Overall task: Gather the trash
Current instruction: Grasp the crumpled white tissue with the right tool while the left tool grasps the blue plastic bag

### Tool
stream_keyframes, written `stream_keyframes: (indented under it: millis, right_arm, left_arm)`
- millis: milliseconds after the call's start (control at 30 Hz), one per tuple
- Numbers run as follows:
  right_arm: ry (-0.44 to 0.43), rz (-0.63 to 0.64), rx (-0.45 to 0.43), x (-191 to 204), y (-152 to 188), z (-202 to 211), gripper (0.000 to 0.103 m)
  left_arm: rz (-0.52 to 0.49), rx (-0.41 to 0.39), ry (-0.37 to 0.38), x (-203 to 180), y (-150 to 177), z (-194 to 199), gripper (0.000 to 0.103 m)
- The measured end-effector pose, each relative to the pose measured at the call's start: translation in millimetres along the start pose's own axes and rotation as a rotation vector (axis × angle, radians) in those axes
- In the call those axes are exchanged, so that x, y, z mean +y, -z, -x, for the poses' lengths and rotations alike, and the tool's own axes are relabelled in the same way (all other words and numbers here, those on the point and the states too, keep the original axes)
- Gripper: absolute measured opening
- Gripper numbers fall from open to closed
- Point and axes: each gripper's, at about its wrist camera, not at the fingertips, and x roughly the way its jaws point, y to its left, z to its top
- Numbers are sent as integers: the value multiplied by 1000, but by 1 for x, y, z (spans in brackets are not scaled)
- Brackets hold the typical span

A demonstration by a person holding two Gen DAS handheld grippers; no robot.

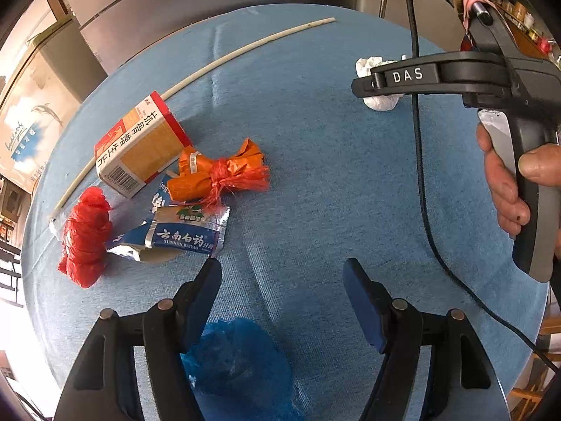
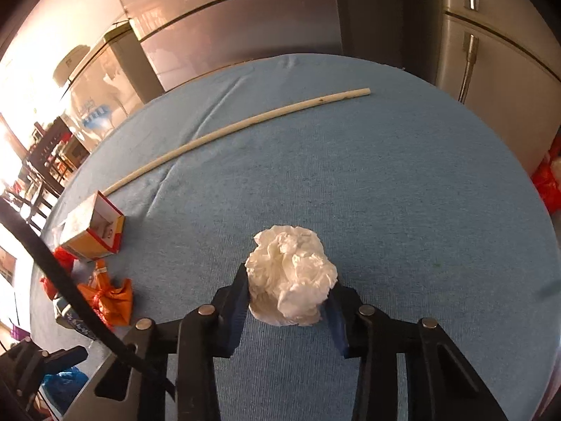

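Left wrist view looks down on a round table under a blue cloth [image 1: 315,175]. The left gripper [image 1: 282,270] hangs with its jaws standing wide apart and nothing between them; only bare cloth shows in the gap. Below the left finger lies a crumpled blue plastic bag [image 1: 238,361], partly hidden by the gripper's frame and cut off at the bottom edge. To the left sits a cluster of trash, five pieces counted: one medicine box [image 1: 140,147], one orange wrapper tied with red string [image 1: 217,175], one red plastic bundle [image 1: 86,235], one torn blue-and-silver packet [image 1: 186,235] and a blue scrap under the wrapper that is too covered to identify. One long white stick [image 1: 210,66] curves along the far side. At upper right the right gripper [image 1: 371,86] is seen from the side, held by a hand [image 1: 508,182]; its finger hides most of a white crumpled tissue [image 1: 380,101], so the grip cannot be judged from here.

Right wrist view shows the same tissue [image 2: 291,277] on the cloth [image 2: 403,193], sitting between the two blue pads [image 2: 236,298], which are closed in against its sides. The box [image 2: 93,228], stick [image 2: 245,122] and orange wrapper [image 2: 112,298] appear at left, where a black cable [image 2: 70,287] crosses and hides the rest of the cluster
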Motion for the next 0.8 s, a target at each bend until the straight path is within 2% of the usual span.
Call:
stream_keyframes:
  millis: [233,300,367,467,633,733,800]
  right_arm:
    - [-41,-32,-29,-7,5,8,41]
    - [-52,-34,-40,-9,7,14,41]
    - [-62,-35,-53,-9,11,20,41]
    - [-85,-41,-66,-11,18,28,41]
    - [-105,-48,-76,-13,34,44,41]
    - [-120,-47,-78,-11,44,54,41]
    - [-139,-50,-81,-8,53,62,41]
  left_arm:
    - [-7,-9,12,-1,2,-5,54]
    - [-3,-16,17,0,4,-5,40]
    - [16,-20,36,4,7,-4,20]
    - [37,-42,62,11,11,3,13]
    - [75,-98,102,29,26,28,11]
    - [104,-129,153,44,38,46,11]
    - [126,-142,196,55,46,54,25]
